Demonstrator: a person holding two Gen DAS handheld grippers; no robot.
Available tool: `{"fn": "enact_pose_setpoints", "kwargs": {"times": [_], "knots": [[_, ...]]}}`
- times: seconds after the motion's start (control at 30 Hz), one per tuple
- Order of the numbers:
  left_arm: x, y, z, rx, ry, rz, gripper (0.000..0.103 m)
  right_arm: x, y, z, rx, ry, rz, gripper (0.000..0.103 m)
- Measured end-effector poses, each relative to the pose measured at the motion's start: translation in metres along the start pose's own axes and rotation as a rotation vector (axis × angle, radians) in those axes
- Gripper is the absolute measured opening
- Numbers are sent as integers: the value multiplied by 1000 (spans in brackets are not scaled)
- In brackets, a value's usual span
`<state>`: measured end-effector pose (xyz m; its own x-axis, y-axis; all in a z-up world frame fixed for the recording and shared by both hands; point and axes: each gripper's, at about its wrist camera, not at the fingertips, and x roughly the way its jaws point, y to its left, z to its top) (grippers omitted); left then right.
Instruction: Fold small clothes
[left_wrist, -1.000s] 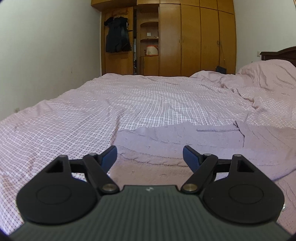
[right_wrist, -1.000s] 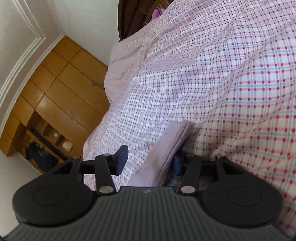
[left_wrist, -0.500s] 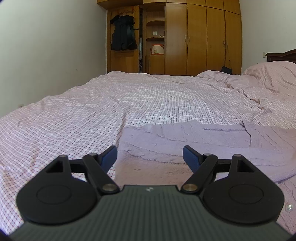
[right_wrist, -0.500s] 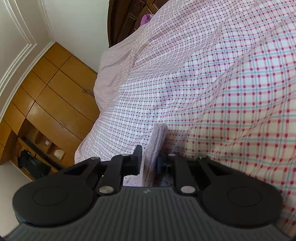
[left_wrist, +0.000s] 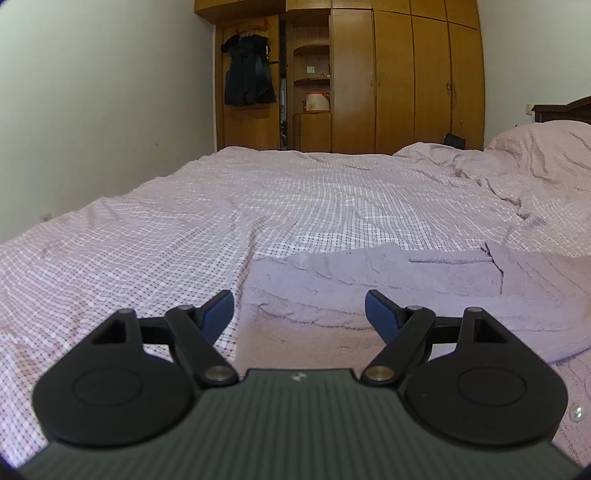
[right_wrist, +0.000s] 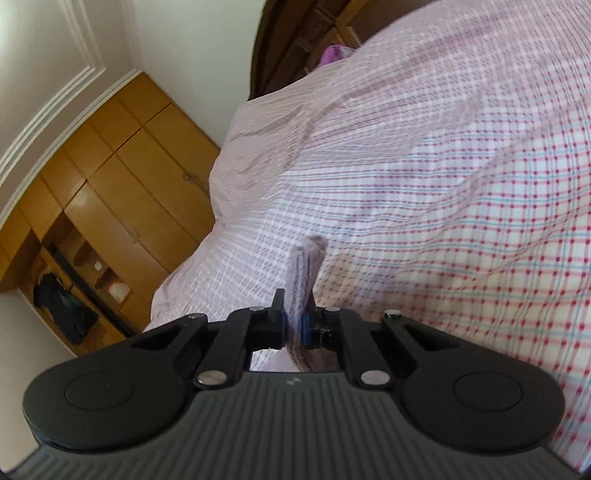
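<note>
A lilac knitted garment (left_wrist: 388, 288) lies spread flat on a bed (left_wrist: 295, 206) covered with a pink checked sheet. The left gripper (left_wrist: 300, 308) hovers low over the garment's near edge, its blue-padded fingers wide apart with nothing between them. In the right wrist view, the right gripper (right_wrist: 293, 325) is turned on its side and its jaws are closing on a narrow fold of the same lilac knit (right_wrist: 304, 273), which sticks out beyond the pads just above the sheet. A wooden wardrobe (left_wrist: 406, 74) fills the far wall, with a dark coat (left_wrist: 248, 70) hanging at its left.
</note>
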<state>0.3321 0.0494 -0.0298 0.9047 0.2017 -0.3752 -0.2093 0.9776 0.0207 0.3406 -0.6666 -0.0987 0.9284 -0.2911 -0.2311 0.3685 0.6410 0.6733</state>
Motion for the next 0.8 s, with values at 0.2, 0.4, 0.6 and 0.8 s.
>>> {"fn": "enact_pose_setpoints", "kwargs": {"times": [0.2,0.4,0.6,0.8], "knots": [[-1,2,0,-13,3,2,79,-1,26,-8,-52,46,35,9],[-3,3,3,-16,-2,-14,79,-7,64,-24,-63,71,78,9],[-6,1,11,-3,31,-47,79,-23,108,-75,188,193,258,9],[-15,-8,11,58,5,-70,79,-34,188,-141,-81,371,326,9]]}}
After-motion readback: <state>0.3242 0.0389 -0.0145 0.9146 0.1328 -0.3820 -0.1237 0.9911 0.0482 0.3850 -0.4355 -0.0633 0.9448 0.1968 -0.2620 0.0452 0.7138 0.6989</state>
